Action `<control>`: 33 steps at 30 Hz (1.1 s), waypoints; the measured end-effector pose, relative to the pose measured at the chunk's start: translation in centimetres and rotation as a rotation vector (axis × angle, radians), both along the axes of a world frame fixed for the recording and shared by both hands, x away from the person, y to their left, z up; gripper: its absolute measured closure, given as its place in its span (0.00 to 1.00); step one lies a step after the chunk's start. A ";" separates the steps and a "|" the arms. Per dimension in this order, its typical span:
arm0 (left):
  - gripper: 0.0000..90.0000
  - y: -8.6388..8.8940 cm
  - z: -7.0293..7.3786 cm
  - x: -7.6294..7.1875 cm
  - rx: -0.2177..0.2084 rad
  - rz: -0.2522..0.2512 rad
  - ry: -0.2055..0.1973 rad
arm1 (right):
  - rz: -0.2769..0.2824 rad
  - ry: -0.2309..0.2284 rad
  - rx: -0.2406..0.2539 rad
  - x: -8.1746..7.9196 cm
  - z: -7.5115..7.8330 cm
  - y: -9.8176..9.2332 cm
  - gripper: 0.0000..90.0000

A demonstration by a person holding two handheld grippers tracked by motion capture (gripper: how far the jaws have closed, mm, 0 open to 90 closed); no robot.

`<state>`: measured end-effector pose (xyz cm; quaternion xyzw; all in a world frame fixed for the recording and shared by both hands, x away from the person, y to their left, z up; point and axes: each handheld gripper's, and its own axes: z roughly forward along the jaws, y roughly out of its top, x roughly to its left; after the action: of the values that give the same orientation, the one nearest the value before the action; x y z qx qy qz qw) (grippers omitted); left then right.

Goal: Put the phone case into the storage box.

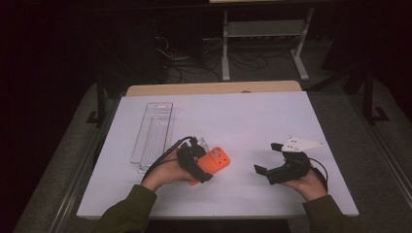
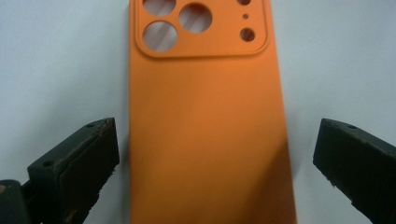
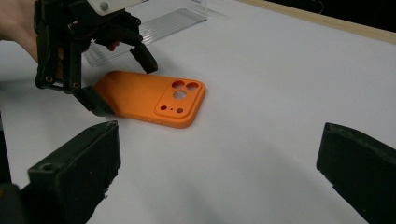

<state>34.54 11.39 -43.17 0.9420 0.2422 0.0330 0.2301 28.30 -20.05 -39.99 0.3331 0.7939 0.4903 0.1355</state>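
An orange phone case (image 1: 219, 160) lies back-up and flat on the white board, its camera cutouts (image 2: 177, 23) at the end away from my left hand. My left gripper (image 1: 206, 160) is open and straddles the case's plain end. In the left gripper view the case (image 2: 205, 140) runs up between the two jaws with a gap on each side. My right gripper (image 1: 267, 158) is open and holds nothing, to the right of the case. Its own view shows the case (image 3: 149, 98) and the left gripper (image 3: 125, 86) farther off.
A clear plastic tray (image 1: 153, 131) lies lengthwise on the board's left side, just behind my left hand; its end (image 3: 154, 25) shows in the right gripper view. The white board (image 1: 252, 116) covers a wooden table. Cables and a stand's legs lie on the floor beyond.
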 end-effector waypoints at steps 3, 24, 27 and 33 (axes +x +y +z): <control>0.00 0.1 -0.1 0.1 -0.002 0.003 0.005 | -0.001 0.003 0.001 0.0 0.0 0.0 0.00; 0.10 0.1 -0.3 -0.1 0.041 -0.019 -0.017 | -0.005 0.004 -0.001 0.0 0.0 -0.1 0.00; 0.10 0.1 -0.3 -0.1 0.037 -0.019 -0.019 | -0.005 0.005 -0.001 0.0 0.0 -0.1 0.00; 0.10 0.1 -0.4 -0.2 0.031 -0.018 -0.023 | -0.006 0.005 0.000 0.0 0.0 -0.1 0.00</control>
<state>34.35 11.54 -43.54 0.9472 0.2306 0.0453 0.2184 28.27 -20.16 -40.02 0.3367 0.7933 0.4890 0.1349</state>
